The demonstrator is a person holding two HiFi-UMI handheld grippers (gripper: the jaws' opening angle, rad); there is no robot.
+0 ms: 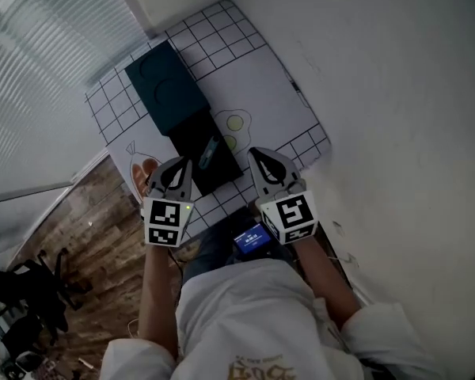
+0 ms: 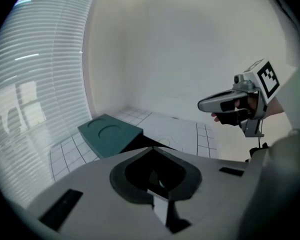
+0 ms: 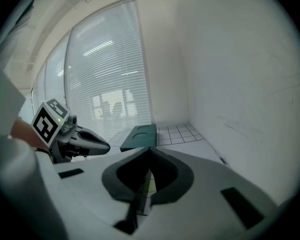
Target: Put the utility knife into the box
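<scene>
The box is a black tray [image 1: 191, 137] lying open on the mat, and its dark green lid [image 1: 168, 85] rests across the far end. Inside the tray lies the utility knife [image 1: 208, 152], small and grey-blue. My left gripper [image 1: 176, 167] hangs just left of the tray's near end, jaws together and empty. My right gripper [image 1: 263, 165] hovers just right of it, also closed on nothing. In the left gripper view the lid [image 2: 110, 134] shows ahead and the right gripper [image 2: 205, 104] floats at the right. The right gripper view shows the lid [image 3: 140, 134] and the left gripper [image 3: 102, 145].
A white mat [image 1: 261, 93] with a black grid and printed food pictures covers the table. Window blinds [image 1: 39, 38] run along the left, a plain wall [image 1: 396, 93] along the right. A small lit screen [image 1: 252, 240] sits at the person's chest. An office chair [image 1: 24, 291] stands on the wooden floor.
</scene>
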